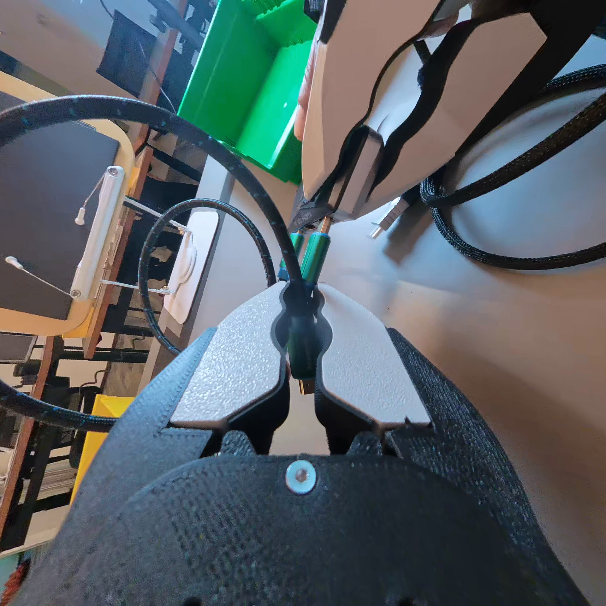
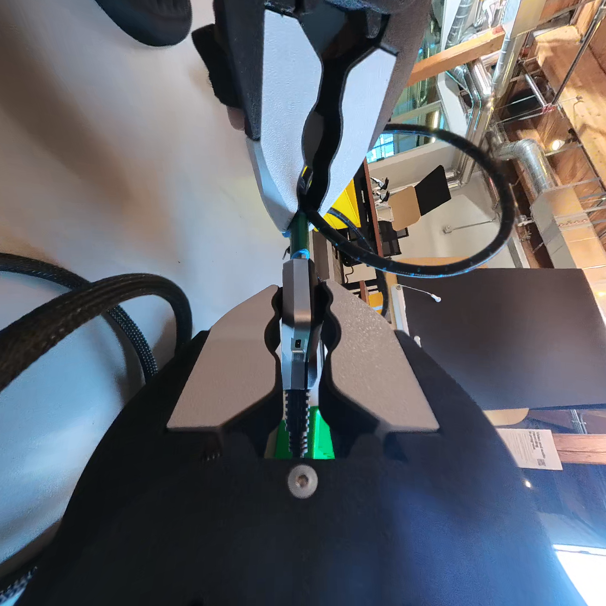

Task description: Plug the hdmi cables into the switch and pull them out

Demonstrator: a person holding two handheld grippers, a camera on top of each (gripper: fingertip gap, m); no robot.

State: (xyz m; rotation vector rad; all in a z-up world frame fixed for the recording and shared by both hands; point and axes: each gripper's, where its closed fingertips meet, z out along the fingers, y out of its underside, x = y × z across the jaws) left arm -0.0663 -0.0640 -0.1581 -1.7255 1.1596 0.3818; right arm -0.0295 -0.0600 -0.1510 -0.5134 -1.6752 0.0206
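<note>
My left gripper [image 1: 303,290] is shut on a green HDMI plug [image 1: 301,354]; the plug's gold connector points back toward the camera. Its black braided cable [image 1: 210,141] loops away to the left. Just past my fingertips are two more green plugs [image 1: 314,259], with their connectors at the grey switch [image 1: 357,177]. One gold connector shows partly outside its port. My right gripper [image 2: 300,288] is shut on the switch [image 2: 296,328] and holds it above the white table [image 1: 426,328]. The right wrist view shows the left gripper [image 2: 301,218] and a green plug [image 2: 300,234] against the switch's end.
A thick black braided cable bundle [image 1: 492,255] lies coiled on the table, also in the right wrist view [image 2: 98,301]. A loose silver connector [image 1: 390,219] lies next to it. A green bin [image 1: 255,98] stands at the table's far edge. A chair [image 1: 49,213] and a yellow bin [image 1: 98,426] are beyond the table. The tips of one gripper are about 5 centimeters away from the tips of the other.
</note>
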